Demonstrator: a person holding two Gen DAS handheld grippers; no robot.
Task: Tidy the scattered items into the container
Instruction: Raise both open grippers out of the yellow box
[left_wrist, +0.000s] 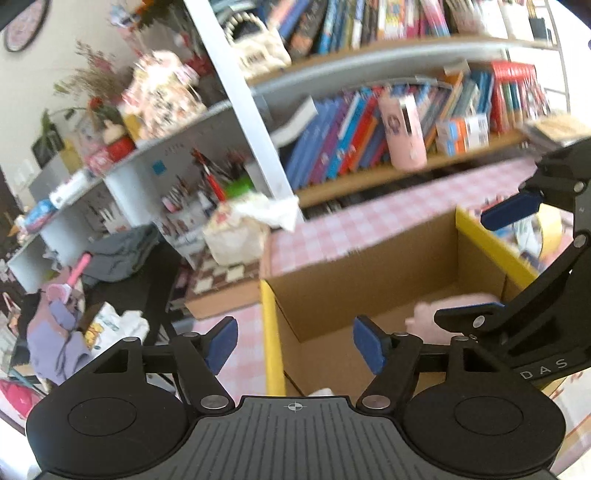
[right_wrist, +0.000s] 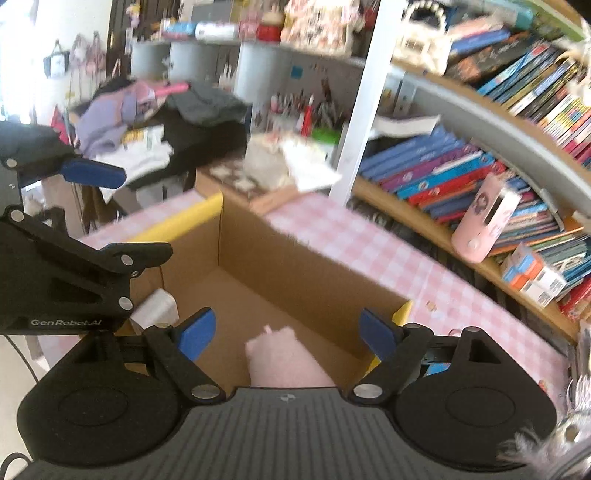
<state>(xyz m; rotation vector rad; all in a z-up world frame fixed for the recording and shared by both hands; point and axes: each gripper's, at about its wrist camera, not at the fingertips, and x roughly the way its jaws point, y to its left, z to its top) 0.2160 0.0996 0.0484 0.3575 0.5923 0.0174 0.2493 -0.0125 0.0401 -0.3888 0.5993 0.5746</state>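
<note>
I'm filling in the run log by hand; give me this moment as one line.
left tongs: open, empty | right tongs: open, empty | pink plush: inside cardboard box | white item: in box

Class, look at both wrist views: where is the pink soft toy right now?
The pink soft toy lies on the floor of the cardboard box, just below the open right gripper; a white item sits nearby.

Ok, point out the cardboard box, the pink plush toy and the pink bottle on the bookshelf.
cardboard box (right_wrist: 295, 258): right wrist view, inner far wall.
pink plush toy (right_wrist: 280, 358): right wrist view, middle of its body, inside the box.
pink bottle (left_wrist: 404, 136): left wrist view, middle of its side.
</note>
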